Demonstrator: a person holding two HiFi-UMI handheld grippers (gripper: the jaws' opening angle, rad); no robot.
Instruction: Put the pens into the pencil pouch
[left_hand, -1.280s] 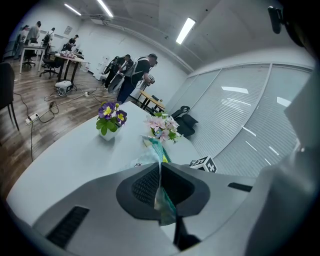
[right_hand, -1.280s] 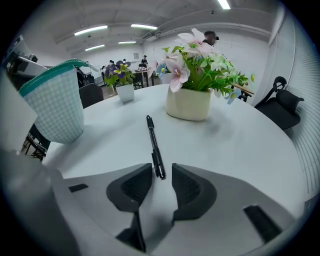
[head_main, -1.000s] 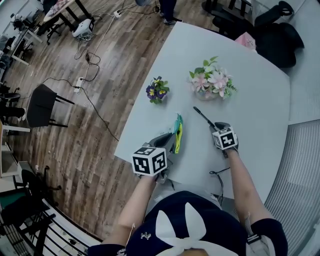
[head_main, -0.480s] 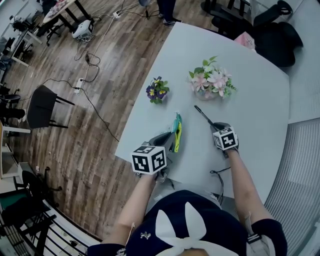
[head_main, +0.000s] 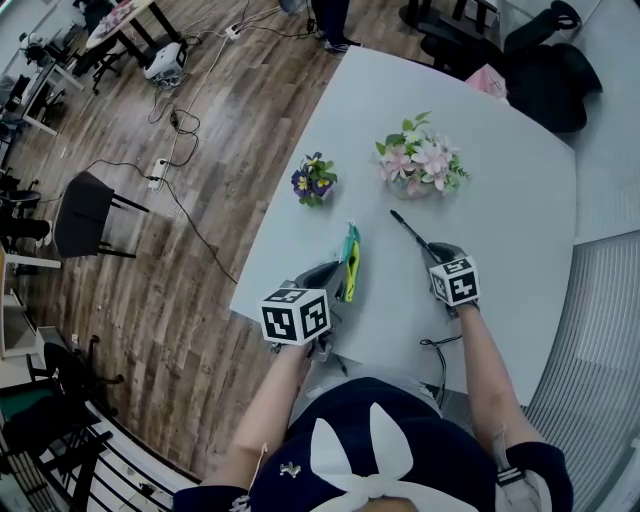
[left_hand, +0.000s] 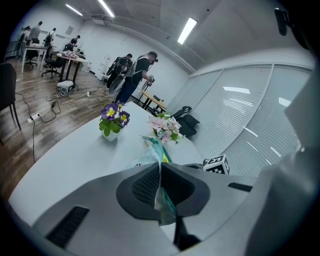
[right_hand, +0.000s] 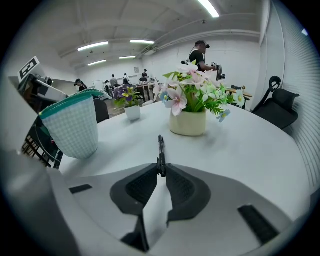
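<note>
A wide pale bench (head_main: 510, 210) fills the scene, its left edge dropping to wooden floor (head_main: 200, 170) and its near edge against the person. Most of its surface is bare, especially to the right and between the two grippers. A pink flower arrangement (head_main: 420, 165) and a smaller purple flower pot (head_main: 314, 181) stand toward the far side. The left gripper (head_main: 335, 275), near the left edge, has its jaws pressed tight on the checked pencil pouch (head_main: 349, 260), teal-rimmed mouth uppermost. The right gripper (head_main: 432, 250) has its jaws pinched on the near end of a slim black pen (head_main: 408, 229), which points toward the pink flowers, well apart from the pouch.
</note>
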